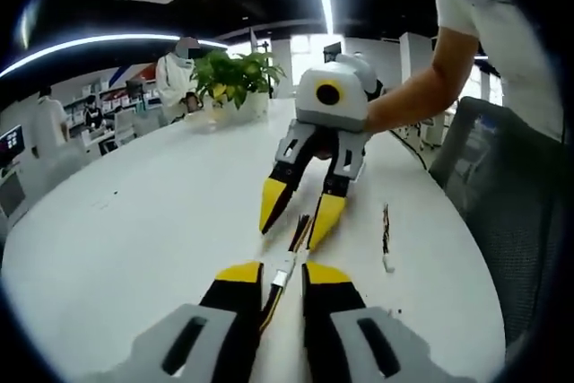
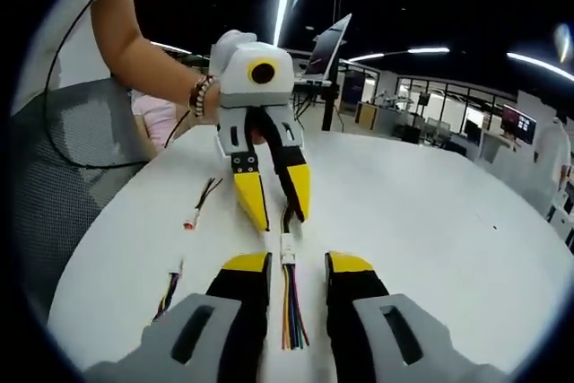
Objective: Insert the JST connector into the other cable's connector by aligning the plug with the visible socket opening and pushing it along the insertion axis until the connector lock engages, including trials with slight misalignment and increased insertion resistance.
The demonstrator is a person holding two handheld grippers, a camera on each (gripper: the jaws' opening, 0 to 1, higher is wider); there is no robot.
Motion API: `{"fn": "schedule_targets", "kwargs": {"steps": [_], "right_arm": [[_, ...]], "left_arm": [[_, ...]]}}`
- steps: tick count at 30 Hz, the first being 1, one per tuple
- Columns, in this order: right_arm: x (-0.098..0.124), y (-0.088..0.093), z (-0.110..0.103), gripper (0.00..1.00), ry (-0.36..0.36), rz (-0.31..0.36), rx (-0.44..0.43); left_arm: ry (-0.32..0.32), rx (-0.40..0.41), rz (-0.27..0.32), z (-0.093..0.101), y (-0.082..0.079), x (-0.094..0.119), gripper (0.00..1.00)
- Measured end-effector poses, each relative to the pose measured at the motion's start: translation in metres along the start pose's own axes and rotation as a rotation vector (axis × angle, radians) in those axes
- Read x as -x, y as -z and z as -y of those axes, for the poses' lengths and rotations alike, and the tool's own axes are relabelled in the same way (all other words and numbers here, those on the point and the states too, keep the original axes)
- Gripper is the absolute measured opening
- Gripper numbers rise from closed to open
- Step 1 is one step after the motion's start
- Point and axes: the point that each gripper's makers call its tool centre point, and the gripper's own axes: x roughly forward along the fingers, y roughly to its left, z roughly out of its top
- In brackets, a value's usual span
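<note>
Two cables lie end to end on the white table, meeting at a white JST connector; I cannot tell whether plug and socket are locked together. My left gripper stands open, its yellow-tipped jaws either side of the connector and its wires. My right gripper is also open, straddling the multi-coloured wires. The two grippers face each other tip to tip: the right gripper comes in from above in the left gripper view, and the left gripper does so in the right gripper view.
Spare short cables lie loose on the table. A grey mesh chair stands at the table's edge, where the person's arm reaches in. A potted plant sits at the far end.
</note>
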Motion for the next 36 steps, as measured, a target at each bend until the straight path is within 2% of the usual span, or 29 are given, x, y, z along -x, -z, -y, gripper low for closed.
{"fn": "schedule_targets", "kwargs": {"steps": [6, 9, 11, 13, 15, 17, 20, 24, 28, 32, 36], "right_arm": [[0.018, -0.018, -0.003, 0.24, 0.037, 0.004, 0.002], [0.025, -0.018, -0.007, 0.26, 0.041, -0.013, -0.017], [0.031, -0.020, -0.010, 0.27, 0.055, -0.024, -0.025], [0.037, -0.024, -0.014, 0.27, 0.072, -0.021, -0.042], [0.042, -0.030, -0.018, 0.25, 0.087, -0.005, -0.041], [0.047, -0.037, -0.024, 0.25, 0.101, 0.020, -0.072], [0.051, -0.038, -0.034, 0.26, 0.112, 0.016, -0.088], [0.055, -0.036, -0.050, 0.27, 0.106, -0.004, -0.091], [0.061, -0.037, -0.064, 0.28, 0.097, -0.015, -0.086], [0.070, -0.041, -0.069, 0.27, 0.113, -0.003, -0.097], [0.074, -0.046, -0.074, 0.27, 0.123, 0.003, -0.110]], "left_arm": [[-0.040, 0.039, 0.040, 0.005, -0.021, 0.013, 0.15], [-0.087, 0.116, 0.045, 0.004, -0.028, 0.020, 0.18], [-0.092, 0.138, 0.070, 0.008, -0.035, 0.025, 0.26], [-0.121, 0.158, 0.083, 0.009, -0.041, 0.029, 0.41], [-0.142, 0.174, 0.089, 0.015, -0.048, 0.035, 0.52], [-0.157, 0.169, 0.102, 0.020, -0.054, 0.040, 0.53], [-0.186, 0.187, 0.123, 0.030, -0.059, 0.049, 0.55], [-0.202, 0.194, 0.120, 0.040, -0.058, 0.060, 0.56], [-0.202, 0.203, 0.100, 0.053, -0.045, 0.070, 0.56], [-0.186, 0.197, 0.030, 0.066, -0.026, 0.071, 0.57], [-0.153, 0.201, 0.029, 0.076, -0.021, 0.069, 0.57]]}}
